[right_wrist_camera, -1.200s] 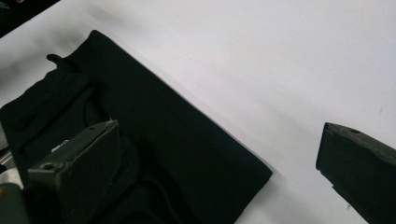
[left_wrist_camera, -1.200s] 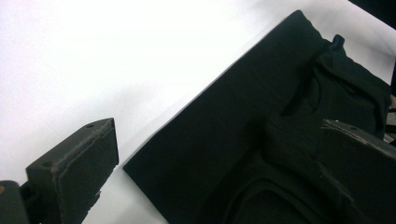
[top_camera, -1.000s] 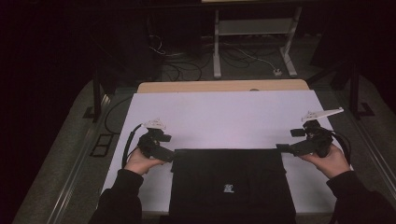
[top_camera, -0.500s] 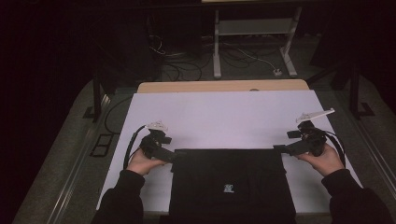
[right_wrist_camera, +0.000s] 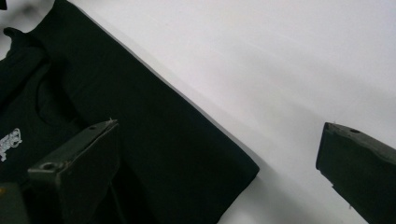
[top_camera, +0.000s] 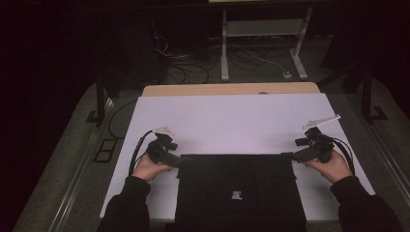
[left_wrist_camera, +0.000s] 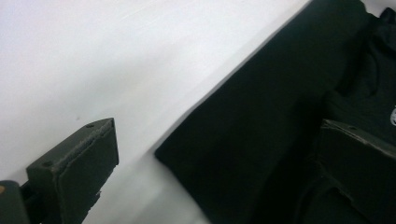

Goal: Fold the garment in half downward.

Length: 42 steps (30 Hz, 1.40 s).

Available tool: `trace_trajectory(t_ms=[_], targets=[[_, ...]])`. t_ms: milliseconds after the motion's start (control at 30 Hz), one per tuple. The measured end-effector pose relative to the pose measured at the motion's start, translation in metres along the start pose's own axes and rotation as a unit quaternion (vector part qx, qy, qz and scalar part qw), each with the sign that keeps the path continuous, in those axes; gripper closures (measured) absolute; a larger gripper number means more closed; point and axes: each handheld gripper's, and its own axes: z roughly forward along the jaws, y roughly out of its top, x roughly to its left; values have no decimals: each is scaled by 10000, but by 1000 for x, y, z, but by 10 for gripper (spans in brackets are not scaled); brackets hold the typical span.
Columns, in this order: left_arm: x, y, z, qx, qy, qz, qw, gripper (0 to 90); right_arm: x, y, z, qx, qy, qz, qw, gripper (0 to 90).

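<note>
High view: a black garment (top_camera: 239, 191) lies flat on the white counter (top_camera: 232, 121) at the near edge, folded to a rectangle, with a small white print (top_camera: 236, 195) near its middle. The left hand-held gripper (top_camera: 178, 162) sits at the garment's far left corner; the right hand-held gripper (top_camera: 288, 156) sits at the far right corner. Each is held by a hand in a dark sleeve.

Left gripper view: the jaws are spread wide. One jaw is over bare counter (left_wrist_camera: 116, 60), the other over the garment (left_wrist_camera: 261, 126), with the garment's corner between them.

Right gripper view: the jaws are likewise spread. One jaw is over the garment (right_wrist_camera: 154, 126), the other over bare counter (right_wrist_camera: 280, 70), and the corner lies between them. Part of the white print (right_wrist_camera: 9, 142) shows at the view's left edge. Neither hand-held gripper pinches the cloth
</note>
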Motion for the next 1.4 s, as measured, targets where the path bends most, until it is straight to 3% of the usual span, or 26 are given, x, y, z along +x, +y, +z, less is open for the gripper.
trace_trajectory(t_ms=[100,300,733,933,1067,1200,1400], targets=[[4,-3,2,130,-1,48,9999,0,-3,-2,2,27,31,5,10000,28],[8,-5,2,111,51,16,9999,6,-7,-3,5,87,25,53,9999,64],[12,-6,5,170,102,31,9998,131,-17,-9,12,236,77,145,9996,148],[15,-7,5,105,20,2,9999,199,-19,-11,12,247,111,146,9995,211],[15,-8,5,134,-63,39,9999,275,-21,-13,13,302,138,100,9994,273],[14,-7,6,176,-104,100,9997,370,-20,-13,14,323,101,83,9994,404],[13,-7,9,225,-97,146,9996,473,-21,-13,17,358,70,76,9993,524]])
